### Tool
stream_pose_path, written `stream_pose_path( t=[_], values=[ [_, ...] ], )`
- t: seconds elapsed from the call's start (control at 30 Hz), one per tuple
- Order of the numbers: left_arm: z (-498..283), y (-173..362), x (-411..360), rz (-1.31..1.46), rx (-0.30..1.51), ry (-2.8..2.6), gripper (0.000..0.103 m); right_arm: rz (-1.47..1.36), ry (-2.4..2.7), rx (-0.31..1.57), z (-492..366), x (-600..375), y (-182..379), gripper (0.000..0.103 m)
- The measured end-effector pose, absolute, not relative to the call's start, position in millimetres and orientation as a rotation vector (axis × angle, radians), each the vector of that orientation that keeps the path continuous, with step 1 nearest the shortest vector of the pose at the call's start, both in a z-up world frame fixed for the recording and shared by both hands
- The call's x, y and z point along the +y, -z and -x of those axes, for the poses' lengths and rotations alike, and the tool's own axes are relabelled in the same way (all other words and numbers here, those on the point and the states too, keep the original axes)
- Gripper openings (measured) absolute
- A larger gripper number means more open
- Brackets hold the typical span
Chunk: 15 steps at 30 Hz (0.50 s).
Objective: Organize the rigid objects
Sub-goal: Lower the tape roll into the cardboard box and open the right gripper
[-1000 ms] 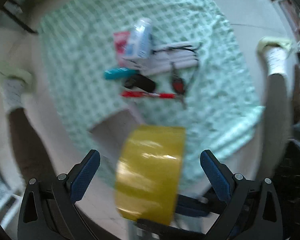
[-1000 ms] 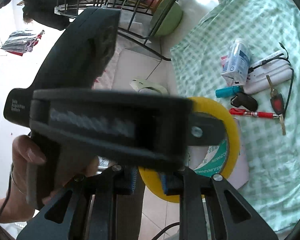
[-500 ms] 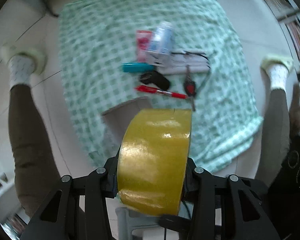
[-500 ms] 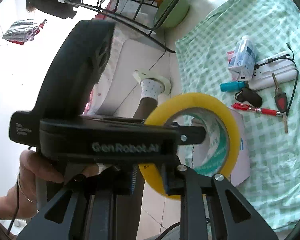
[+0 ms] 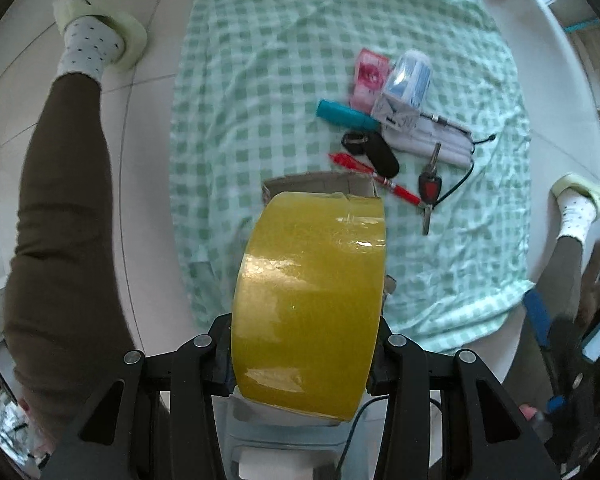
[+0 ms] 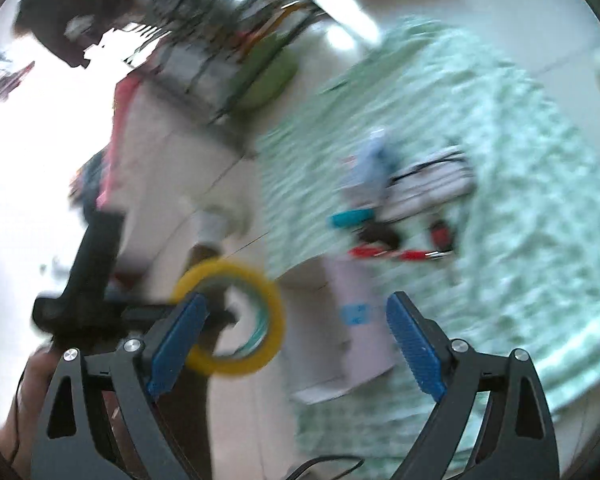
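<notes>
The right gripper [image 6: 294, 344] has its blue pads [image 6: 414, 346] spreading apart with nothing between them. To its left the left gripper [image 6: 204, 314] holds the yellow tape roll [image 6: 274, 312] over bare floor, off the left edge of the green checked cloth [image 6: 540, 208]. On the cloth, blurred, lie a red pen [image 6: 396, 255], a teal tube [image 6: 350, 218] and a pale box [image 6: 350, 328].

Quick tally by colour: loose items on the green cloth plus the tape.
Yellow: 1, tape roll
Teal: 1, marker
Red: 2, pen, key
Black: 1, fob
White/blue: 1, carton
Pink: 1, packet
Total: 7
</notes>
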State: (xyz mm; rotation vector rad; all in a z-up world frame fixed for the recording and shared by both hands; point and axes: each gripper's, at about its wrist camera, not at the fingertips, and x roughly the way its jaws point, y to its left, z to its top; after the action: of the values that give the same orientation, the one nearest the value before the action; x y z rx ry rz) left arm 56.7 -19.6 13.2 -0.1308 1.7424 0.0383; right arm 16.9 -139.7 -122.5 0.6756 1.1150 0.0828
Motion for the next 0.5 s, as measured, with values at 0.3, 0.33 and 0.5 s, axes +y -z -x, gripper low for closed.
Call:
stream_pose_path(
  t=[0.3, 0.33, 0.5],
  values=[
    [-74, 40, -46, 0.090, 1.781, -0.097, 0.042, -0.761, 0.111, 1.123, -13, -177, 133, 0.092],
    [-76, 47, -46, 0.076, 1.794, -0.110, 0.042, -0.764, 0.125, 1.120, -12, -179, 134, 0.093],
    [-81, 71, -47, 0.035, 1.826, -0.171, 0.042, -0.813, 0.177, 1.109, -9, -190, 136, 0.097]
  ],
)
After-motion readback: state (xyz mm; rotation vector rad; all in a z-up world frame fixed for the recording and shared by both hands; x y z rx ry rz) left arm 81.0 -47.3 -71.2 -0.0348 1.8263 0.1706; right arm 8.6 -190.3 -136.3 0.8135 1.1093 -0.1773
